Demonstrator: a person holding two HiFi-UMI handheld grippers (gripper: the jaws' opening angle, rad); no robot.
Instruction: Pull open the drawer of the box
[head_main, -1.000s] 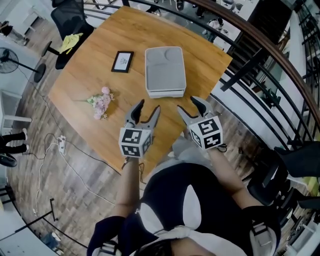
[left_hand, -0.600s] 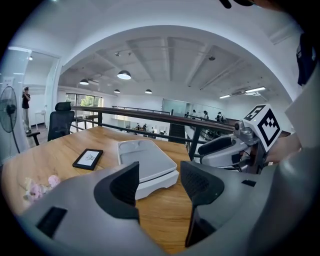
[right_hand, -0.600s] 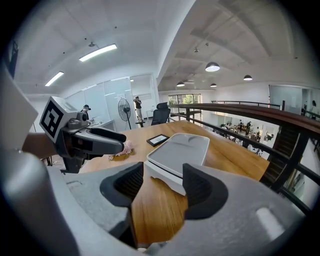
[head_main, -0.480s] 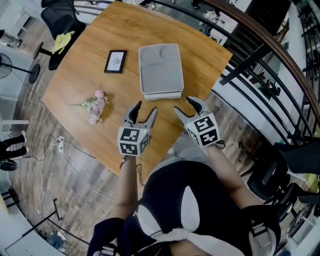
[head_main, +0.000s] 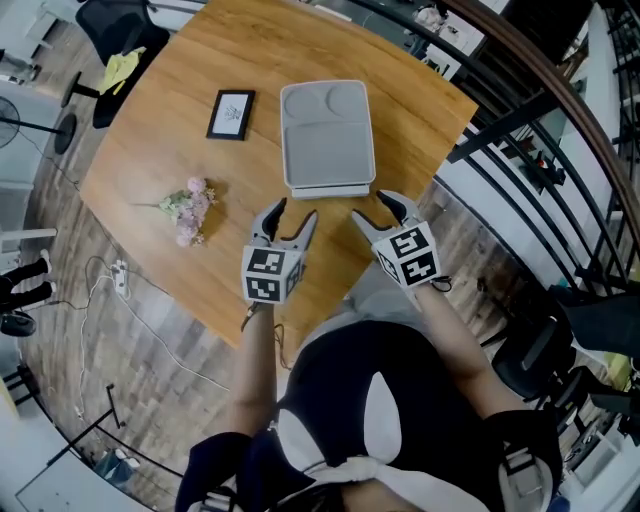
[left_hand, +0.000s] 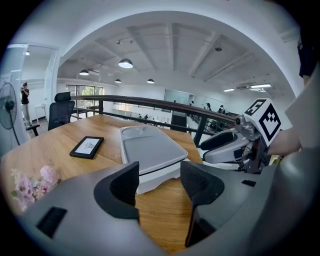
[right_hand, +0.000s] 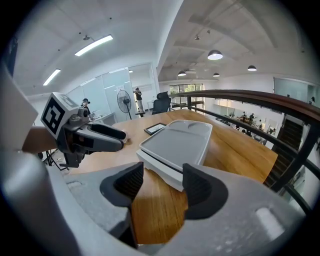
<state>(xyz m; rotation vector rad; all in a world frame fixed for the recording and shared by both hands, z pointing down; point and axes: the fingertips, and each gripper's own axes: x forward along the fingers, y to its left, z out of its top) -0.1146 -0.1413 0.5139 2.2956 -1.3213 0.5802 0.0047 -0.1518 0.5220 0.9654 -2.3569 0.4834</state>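
Observation:
A flat grey-white box (head_main: 327, 137) lies on the wooden table (head_main: 150, 150), its drawer front facing me and closed. My left gripper (head_main: 291, 216) hovers open just short of the box's near left corner (left_hand: 150, 175). My right gripper (head_main: 378, 210) hangs open off the near right corner (right_hand: 172, 177). Nothing sits between either pair of jaws. Each gripper view shows the other gripper alongside: the right one (left_hand: 227, 146) and the left one (right_hand: 97, 137).
A small black picture frame (head_main: 230, 114) lies left of the box. A sprig of pink flowers (head_main: 188, 209) rests near the table's left front edge. A dark railing (head_main: 530, 110) runs behind the table on the right. A cable (head_main: 120, 290) trails on the floor.
The view has shifted slightly, so box and table sit a little differently in frame. Both grippers have edged nearer the box's front and remain open.

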